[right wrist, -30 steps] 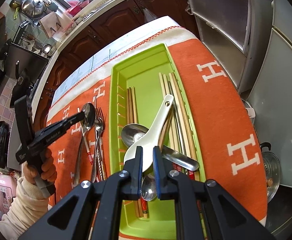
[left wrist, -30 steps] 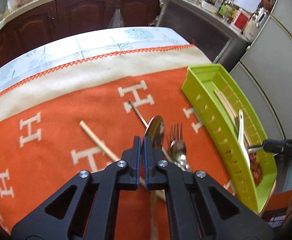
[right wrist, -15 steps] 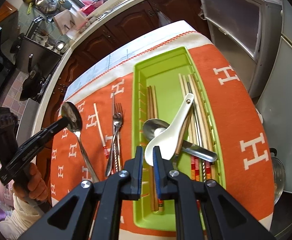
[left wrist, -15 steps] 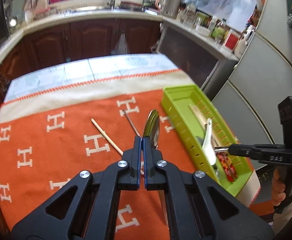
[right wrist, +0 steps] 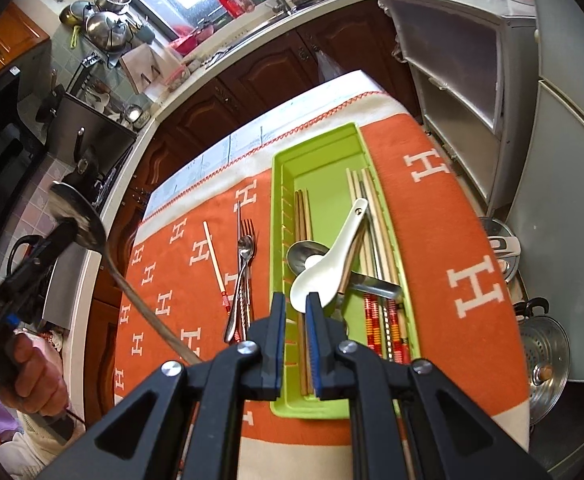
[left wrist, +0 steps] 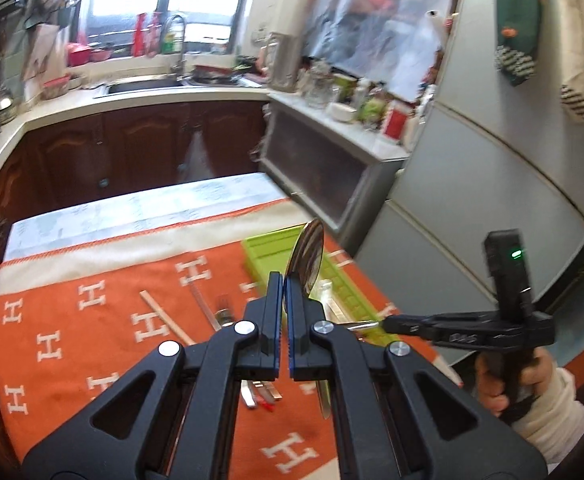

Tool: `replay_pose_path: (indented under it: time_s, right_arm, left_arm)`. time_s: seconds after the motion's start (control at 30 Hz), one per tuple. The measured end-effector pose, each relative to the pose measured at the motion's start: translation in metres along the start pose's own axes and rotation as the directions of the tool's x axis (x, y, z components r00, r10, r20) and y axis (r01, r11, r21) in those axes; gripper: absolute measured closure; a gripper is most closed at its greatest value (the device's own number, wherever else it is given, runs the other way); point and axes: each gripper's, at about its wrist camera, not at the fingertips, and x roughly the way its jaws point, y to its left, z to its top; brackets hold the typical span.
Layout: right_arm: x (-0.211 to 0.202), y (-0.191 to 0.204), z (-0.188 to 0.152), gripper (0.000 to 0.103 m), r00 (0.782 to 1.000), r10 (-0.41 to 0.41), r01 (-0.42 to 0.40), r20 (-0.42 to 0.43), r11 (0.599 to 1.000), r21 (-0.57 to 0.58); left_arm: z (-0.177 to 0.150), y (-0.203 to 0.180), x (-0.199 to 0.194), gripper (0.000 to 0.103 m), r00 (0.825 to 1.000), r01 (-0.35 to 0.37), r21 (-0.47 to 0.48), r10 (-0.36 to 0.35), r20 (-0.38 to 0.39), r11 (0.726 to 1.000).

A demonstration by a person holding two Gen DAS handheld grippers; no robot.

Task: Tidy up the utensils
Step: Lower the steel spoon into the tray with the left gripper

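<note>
- The left gripper is up in the air above the orange cloth, fingers pinched nearly together on a steel spoon, its bowl standing up at 12 o'clock beyond the tips and the handle trailing down under the jaws.
- From the right wrist view that same spoon shows out at 9 o'clock, held well above the cloth.
- The right gripper hovers over the near end of the green tray, fingers a narrow gap apart with nothing between them.
- In the tray: a white ceramic spoon lying across a metal spoon, chopsticks along the right side, darker ones on the left.
- Out on the cloth at 10 o'clock of the tray: a fork and a small spoon side by side, and a single chopstick just left of them.
</note>
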Motion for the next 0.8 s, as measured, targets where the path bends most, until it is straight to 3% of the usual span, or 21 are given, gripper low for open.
replay_pose_path:
  time_s: [0.2,0.37,0.5,0.8]
  right_arm:
    - [-0.017,-0.012,-0.007,0.092,0.999,-0.015,0.014,0.032,1.000,0.027]
    - [-0.022,-0.025,-0.012,0.092,0.999,-0.027,0.025,0.040,0.998,0.054]
    - [-0.022,-0.032,-0.014,0.092,0.999,-0.036,0.033,0.038,0.997,0.068]
    - [-0.003,-0.030,-0.013,0.092,0.997,-0.072,0.072,0.007,0.996,0.056]
  left_arm:
    - [0.006,-0.029,0.021,0.103,0.999,0.027,-0.014,-0.028,-0.036,1.000]
    - [-0.010,-0.033,0.087,0.103,0.984,0.049,-0.081,-0.062,-0.170,0.996]
    - [-0.030,-0.036,0.134,0.103,0.971,-0.001,-0.067,-0.016,-0.239,0.998]
    - [-0.054,-0.004,0.182,0.100,0.936,-0.059,-0.113,0.015,-0.351,0.992]
